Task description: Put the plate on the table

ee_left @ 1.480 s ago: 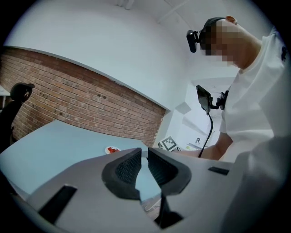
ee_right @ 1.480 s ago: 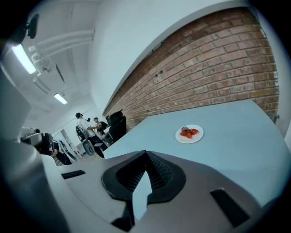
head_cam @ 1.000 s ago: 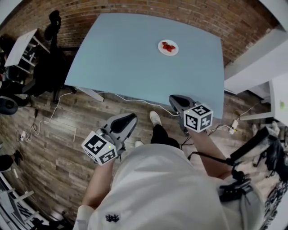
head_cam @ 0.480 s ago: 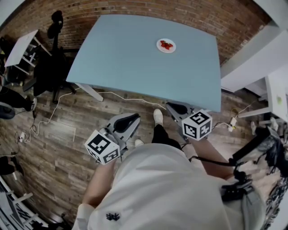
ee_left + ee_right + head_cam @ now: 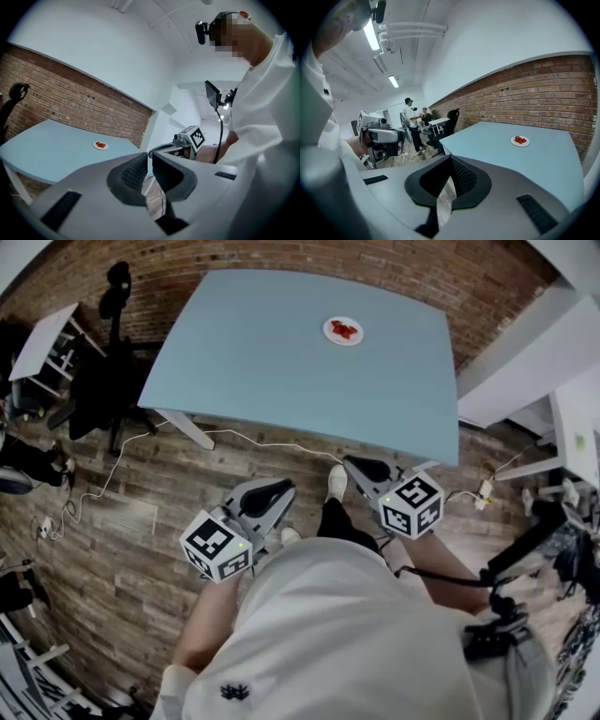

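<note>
Head view: pale blue table (image 5: pixel 281 362) fills the upper frame, brick wall (image 5: pixel 281 259) behind it at 12 o'clock. White plate (image 5: pixel 343 330) with red food sits on the tabletop toward the far edge, about 12 o'clock from the person, well apart from both grippers.

Both grippers held over the wooden floor (image 5: pixel 122 521), short of the table's near edge. Left gripper (image 5: pixel 270 491) at 8 o'clock of frame centre, right gripper (image 5: pixel 364 468) at 3 o'clock.

Left gripper view: fingers (image 5: pixel 133 171) drawn close together, only a sliver between the tips, nothing in them. Right gripper view: fingers (image 5: pixel 461 176) pressed together at the tips, nothing held. Plate visible in both views, small, far across the table.

Black office chair (image 5: pixel 108 381) at 10 o'clock; white cable (image 5: pixel 253 442) trails under the near table edge
</note>
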`<state>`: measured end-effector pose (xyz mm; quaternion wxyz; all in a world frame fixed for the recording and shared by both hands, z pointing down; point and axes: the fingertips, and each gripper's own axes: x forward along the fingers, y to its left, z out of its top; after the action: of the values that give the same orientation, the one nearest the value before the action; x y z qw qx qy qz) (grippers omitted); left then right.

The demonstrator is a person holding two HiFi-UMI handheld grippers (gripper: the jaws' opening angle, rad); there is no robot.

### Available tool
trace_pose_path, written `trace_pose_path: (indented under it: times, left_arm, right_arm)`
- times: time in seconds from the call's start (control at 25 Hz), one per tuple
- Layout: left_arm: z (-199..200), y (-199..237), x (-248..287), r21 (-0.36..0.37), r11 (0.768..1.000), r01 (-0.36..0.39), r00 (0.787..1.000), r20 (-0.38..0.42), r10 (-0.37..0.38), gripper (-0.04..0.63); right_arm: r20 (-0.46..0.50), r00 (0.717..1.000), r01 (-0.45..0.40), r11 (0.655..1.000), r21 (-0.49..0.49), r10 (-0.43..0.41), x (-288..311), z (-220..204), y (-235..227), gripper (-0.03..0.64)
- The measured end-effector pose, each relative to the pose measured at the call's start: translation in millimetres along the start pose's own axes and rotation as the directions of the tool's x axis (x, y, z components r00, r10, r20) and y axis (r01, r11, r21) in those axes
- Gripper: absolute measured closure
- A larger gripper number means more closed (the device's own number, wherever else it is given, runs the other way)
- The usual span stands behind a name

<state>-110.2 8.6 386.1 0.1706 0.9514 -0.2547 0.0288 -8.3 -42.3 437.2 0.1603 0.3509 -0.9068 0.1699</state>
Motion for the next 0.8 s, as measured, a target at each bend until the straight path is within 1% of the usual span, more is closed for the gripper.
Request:
trace_pose_path:
  times: [0.36,0.8]
  left_arm:
    - [-7,-7,3,0.02,1.0,0.011,1.0,-0.024,-0.011,0.563]
    - [-11,-1,1,0.001,1.0,0.006,0.999,-0.034,-0.006,0.563]
  right_arm:
    - [0.007,1.0,-0.003,1.0,-0.014,0.003,-8,1,8,0.609]
    - [0.002,1.0,-0.014,0.999,-0.043,0.014,-2,3,12,0.609]
